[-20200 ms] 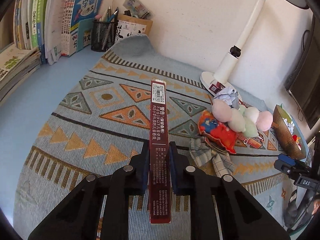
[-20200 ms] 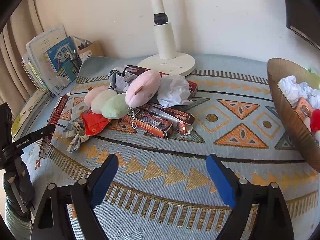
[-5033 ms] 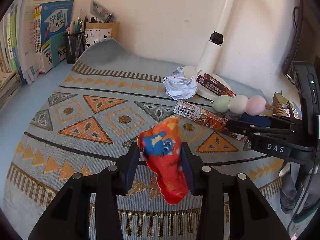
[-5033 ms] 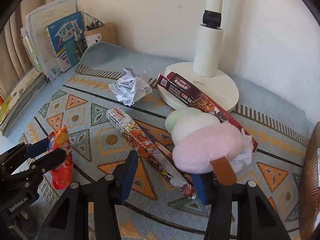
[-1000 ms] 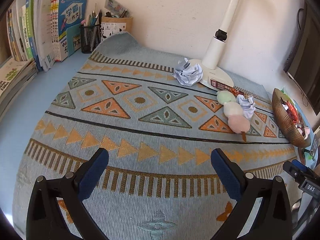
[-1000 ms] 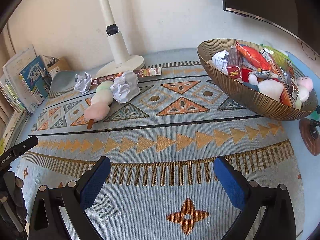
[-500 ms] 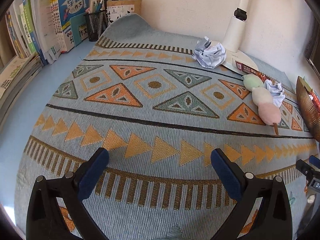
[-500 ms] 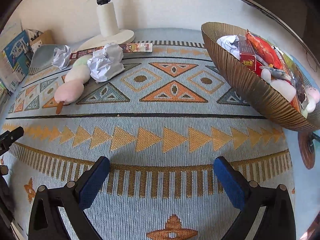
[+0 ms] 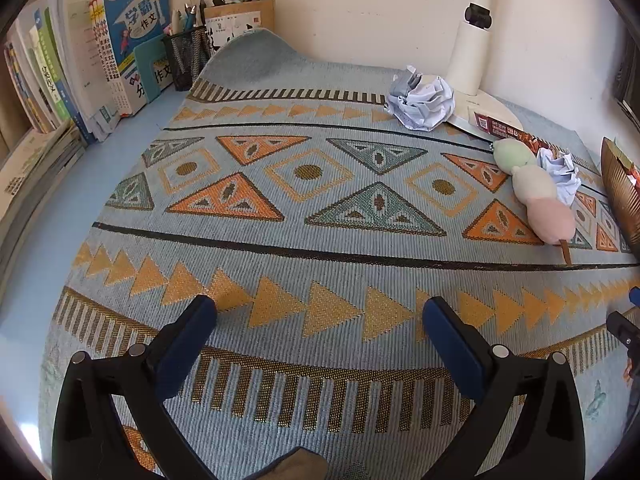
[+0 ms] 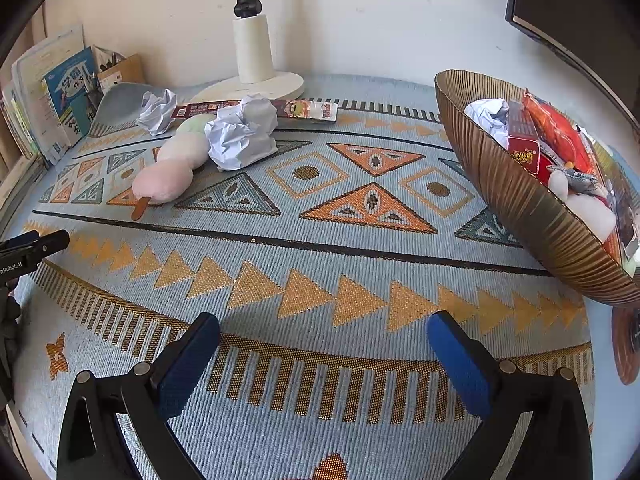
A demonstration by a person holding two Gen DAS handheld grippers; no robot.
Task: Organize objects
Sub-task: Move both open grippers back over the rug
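Cream wall (image 9: 360,8) behind a blue desk (image 9: 24,280); patterned mat (image 10: 320,240) sunlit; books (image 9: 120,52) upright.

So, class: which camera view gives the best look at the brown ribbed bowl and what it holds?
The right wrist view: the brown ribbed bowl shows its ribbed wall and rim, with packets, crumpled paper and soft toys inside. The left wrist view catches only a sliver of it at the right edge, contents mostly hidden.

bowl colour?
Brown-gold, ribbed bowl; clearest in the right wrist view.
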